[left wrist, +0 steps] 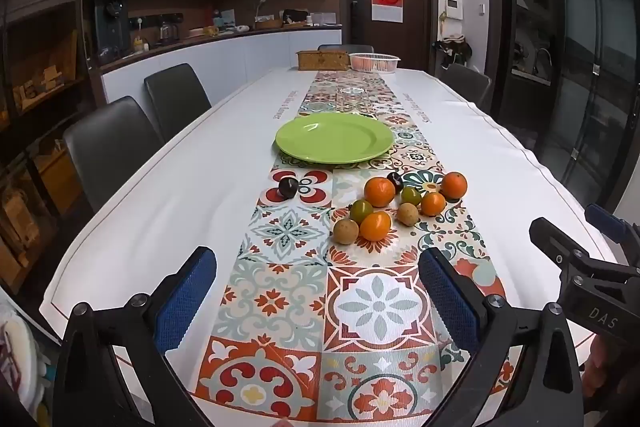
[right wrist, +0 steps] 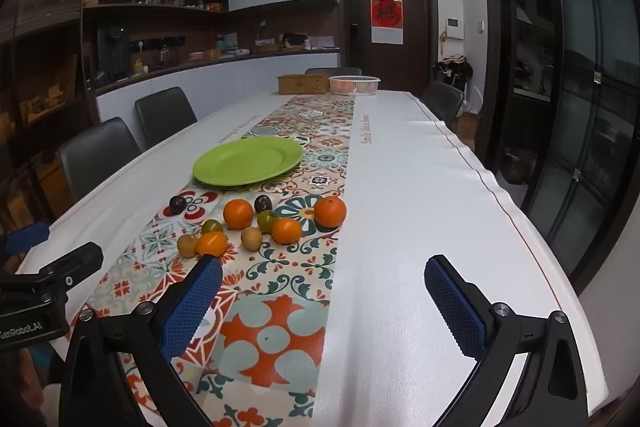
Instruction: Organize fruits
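On counter runner, just short of empty round green plastic plate [left wrist: 334, 137], small round loose fruits [left wrist: 376, 225] look light, roll-prone, soft-skinned: grip across widest pt, gently; left gripper [left wrist: 318, 301] & right gripper [right wrist: 324, 305] both wide apart, empty.

The green plate [left wrist: 334, 138] lies flat with nothing on it. Near it, 10 small round fruits [left wrist: 400, 205] sit on the patterned runner [left wrist: 280, 291].

Plate [left wrist: 334, 138] sits mid-runner [left wrist: 280, 307], fruit cluster [left wrist: 400, 205] just in front of it, box [left wrist: 322, 60] and basket [left wrist: 374, 62] at table's far end.
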Available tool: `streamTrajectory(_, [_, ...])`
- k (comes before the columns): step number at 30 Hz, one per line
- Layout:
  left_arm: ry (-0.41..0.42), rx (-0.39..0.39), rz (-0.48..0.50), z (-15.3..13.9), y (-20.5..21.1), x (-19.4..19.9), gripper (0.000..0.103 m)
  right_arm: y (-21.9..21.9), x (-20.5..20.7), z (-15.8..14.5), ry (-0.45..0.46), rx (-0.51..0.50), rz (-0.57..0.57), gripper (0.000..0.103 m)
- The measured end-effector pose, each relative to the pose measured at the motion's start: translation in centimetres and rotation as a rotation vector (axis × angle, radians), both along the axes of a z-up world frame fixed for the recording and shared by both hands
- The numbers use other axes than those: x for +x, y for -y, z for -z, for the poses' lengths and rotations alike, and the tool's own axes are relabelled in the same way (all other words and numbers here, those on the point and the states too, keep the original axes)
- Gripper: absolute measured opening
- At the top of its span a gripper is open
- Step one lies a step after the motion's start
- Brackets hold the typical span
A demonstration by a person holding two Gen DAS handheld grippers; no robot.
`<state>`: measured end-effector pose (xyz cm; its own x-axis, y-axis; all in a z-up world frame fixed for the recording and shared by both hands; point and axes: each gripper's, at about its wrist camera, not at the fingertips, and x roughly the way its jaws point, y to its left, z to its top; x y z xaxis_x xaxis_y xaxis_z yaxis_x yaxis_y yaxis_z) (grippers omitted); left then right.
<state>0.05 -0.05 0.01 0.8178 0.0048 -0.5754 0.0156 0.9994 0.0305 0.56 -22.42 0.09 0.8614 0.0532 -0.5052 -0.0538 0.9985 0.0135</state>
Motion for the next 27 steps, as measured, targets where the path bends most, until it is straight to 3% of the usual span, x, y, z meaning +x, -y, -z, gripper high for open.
streamTrajectory(27, [0.028,0.0,0.01,-1.0,0.0,-0.7,0.103,-0.1,0.0,0.0,0.011,0.006,-0.002,0.102])
